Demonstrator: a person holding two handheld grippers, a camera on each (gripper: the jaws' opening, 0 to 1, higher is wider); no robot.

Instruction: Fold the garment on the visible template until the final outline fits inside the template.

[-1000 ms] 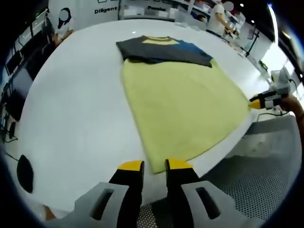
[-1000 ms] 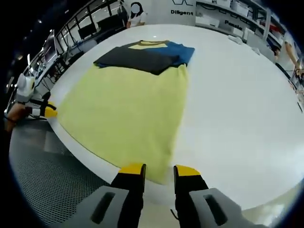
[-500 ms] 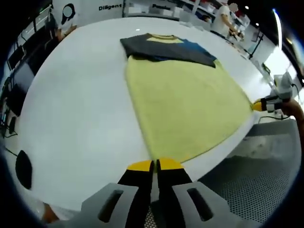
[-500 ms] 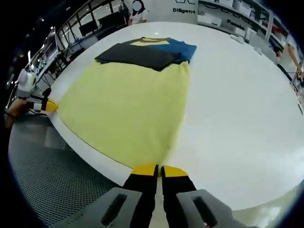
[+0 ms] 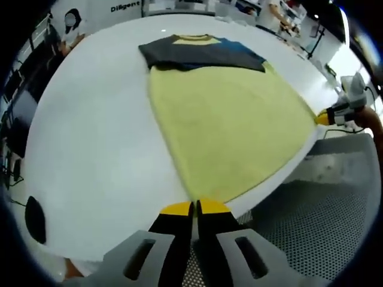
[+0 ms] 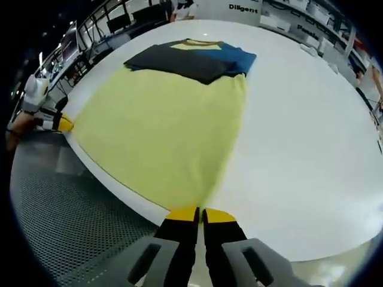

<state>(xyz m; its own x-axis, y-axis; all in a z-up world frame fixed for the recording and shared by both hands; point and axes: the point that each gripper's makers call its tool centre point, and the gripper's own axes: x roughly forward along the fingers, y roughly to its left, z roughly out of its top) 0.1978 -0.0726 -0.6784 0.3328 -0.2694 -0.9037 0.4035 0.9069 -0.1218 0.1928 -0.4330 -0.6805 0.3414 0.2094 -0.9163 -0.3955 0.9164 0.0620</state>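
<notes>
A yellow shirt [image 5: 227, 125] lies flat on the white table [image 5: 90, 137], its dark grey and blue sleeves [image 5: 200, 52] folded across the far end. My left gripper [image 5: 196, 207] is shut on one near hem corner at the table's edge. In the right gripper view the same shirt [image 6: 161, 125] stretches away, and my right gripper [image 6: 200, 211] is shut on the other hem corner. Each gripper also appears in the other's view: the right gripper [image 5: 330, 116] at the right edge, the left gripper [image 6: 58, 124] at the left edge, both at the hem.
The near table edge drops to a grey perforated floor [image 5: 311, 215]. A dark round mark [image 5: 35, 219] sits on the table at the left. Shelves, desks and people [image 6: 182, 6] stand beyond the far side of the table [image 6: 311, 131].
Both grippers were open just short of the hem a second ago and have since shut on its two corners. Both views have shifted slightly; the shirt lies as before.
</notes>
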